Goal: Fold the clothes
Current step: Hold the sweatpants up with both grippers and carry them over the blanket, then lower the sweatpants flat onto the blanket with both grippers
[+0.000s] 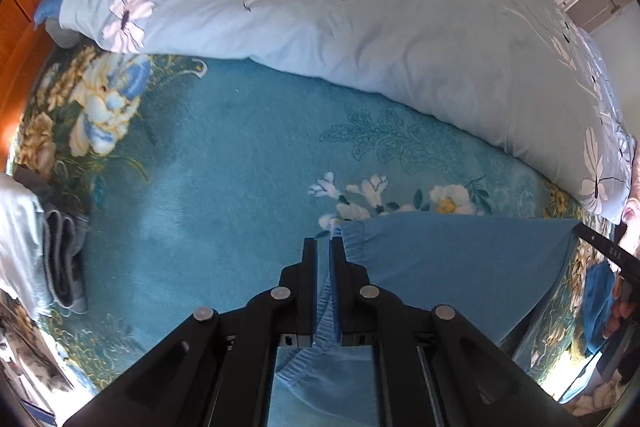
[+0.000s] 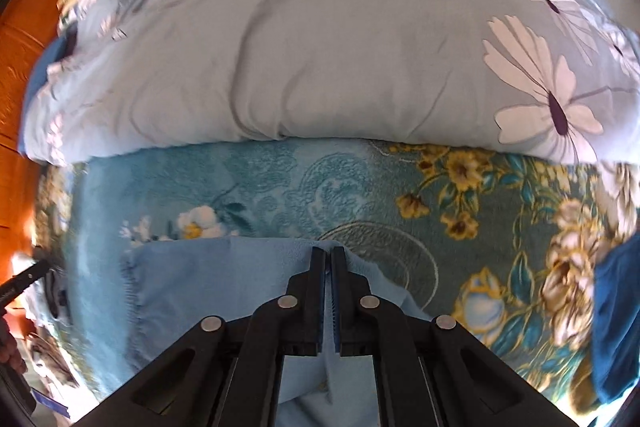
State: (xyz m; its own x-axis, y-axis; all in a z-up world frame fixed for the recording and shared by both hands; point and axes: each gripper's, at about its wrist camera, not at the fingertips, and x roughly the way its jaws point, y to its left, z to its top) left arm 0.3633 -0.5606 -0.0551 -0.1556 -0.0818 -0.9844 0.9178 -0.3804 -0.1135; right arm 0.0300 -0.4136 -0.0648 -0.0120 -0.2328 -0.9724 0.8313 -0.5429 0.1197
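A light blue garment (image 1: 460, 263) with an elastic waistband is held stretched above a teal floral blanket (image 1: 208, 163). My left gripper (image 1: 323, 245) is shut on the garment's waistband corner. My right gripper (image 2: 328, 253) is shut on the garment's (image 2: 224, 291) other top corner; the gathered waistband runs down its left side. The right gripper's black finger shows at the right edge of the left wrist view (image 1: 604, 247). The cloth's lower part hangs out of sight under both grippers.
A pale blue duvet (image 1: 340, 7) with white flowers is heaped along the far side of the bed. Folded grey and white clothes (image 1: 52, 255) lie at the left. An orange wooden headboard (image 2: 28, 39) is at the left. Dark blue cloth (image 2: 616, 311) lies at the right.
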